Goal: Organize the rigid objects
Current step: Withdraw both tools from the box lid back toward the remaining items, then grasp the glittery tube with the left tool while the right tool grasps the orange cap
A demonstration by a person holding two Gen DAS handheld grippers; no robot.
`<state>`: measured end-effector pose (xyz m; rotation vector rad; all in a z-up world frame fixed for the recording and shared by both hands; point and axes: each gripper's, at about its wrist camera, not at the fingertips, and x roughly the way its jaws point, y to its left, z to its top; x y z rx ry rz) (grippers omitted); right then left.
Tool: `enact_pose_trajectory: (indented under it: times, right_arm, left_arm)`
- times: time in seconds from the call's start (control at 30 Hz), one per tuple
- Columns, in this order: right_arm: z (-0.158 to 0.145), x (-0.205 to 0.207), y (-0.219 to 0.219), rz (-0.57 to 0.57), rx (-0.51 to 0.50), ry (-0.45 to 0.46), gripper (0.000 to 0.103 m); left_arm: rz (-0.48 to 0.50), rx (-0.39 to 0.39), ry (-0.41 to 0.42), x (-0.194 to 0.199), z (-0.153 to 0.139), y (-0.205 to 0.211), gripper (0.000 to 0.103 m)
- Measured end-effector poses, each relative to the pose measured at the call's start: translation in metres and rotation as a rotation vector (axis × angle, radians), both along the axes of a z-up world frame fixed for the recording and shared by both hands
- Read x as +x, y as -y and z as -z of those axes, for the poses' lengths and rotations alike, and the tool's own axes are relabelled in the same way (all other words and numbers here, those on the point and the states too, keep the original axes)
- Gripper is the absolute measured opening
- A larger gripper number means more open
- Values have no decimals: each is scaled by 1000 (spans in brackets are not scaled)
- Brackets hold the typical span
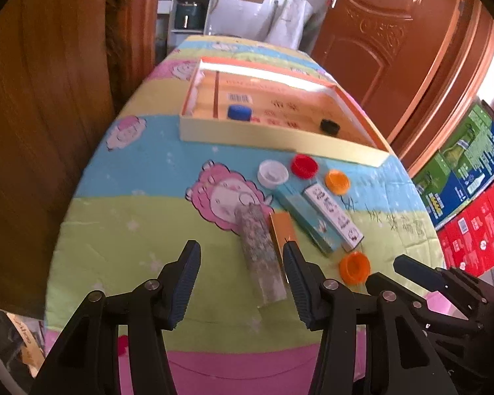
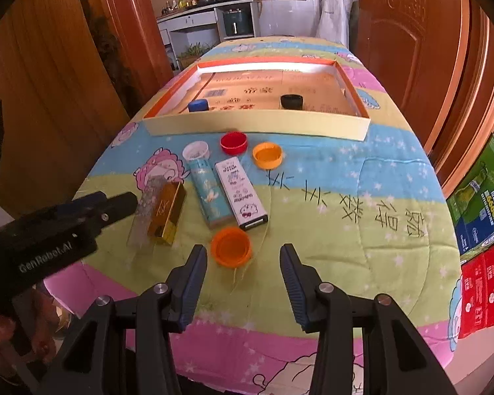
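Both the left tongs and the right tongs are held wide open and empty. The left are lined up over the glittery box, the right just before the near orange cap, presumably for pickup. Two caps already lie in the tray at the far side of the bench.

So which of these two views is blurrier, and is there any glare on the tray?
Left wrist view is softer, with smeared edges on the tray and boxes; right wrist view is sharper, its print legible. Bright glare washes the tray's far inner wall in both views; fisheye bends the table edges.

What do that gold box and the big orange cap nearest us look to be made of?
The gold box looks like foil-coated card: sharp edges, mirror-like shine. The near orange cap looks like moulded plastic: even colour, thin rim, hollow side up.
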<state>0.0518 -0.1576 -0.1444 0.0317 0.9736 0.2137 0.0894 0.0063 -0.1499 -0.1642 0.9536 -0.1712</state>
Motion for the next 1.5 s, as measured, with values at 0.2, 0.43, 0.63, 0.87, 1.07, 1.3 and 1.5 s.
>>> enact_pose_trajectory:
  times: [0.2,0.43,0.63,0.87,1.07,1.3,1.5]
  right_arm:
    - [-1,-1,2,4,3,5,46]
    - [1,0,1,2,11,-3,46]
    - [2,2,2,2,15,-9,46]
    - [4,3,1,4,18,-12,46]
    - [6,4,2,6,18,-14,46]
    - [11,5,-2,-10,31,-15,46]
    - [17,11,-8,-16,19,-20,46]
  left_arm:
    - [-10,-11,-16,5,6,4,54]
    - [-33,25,-37,8,14,8,54]
    - [-51,21,-44,8,13,4,54]
    - [-55,20,-66,10,15,6,54]
    - [-69,79,-76,14,21,14,54]
    - [-52,121,-59,17,22,18,49]
    - [-33,119,-45,15,22,14,32]
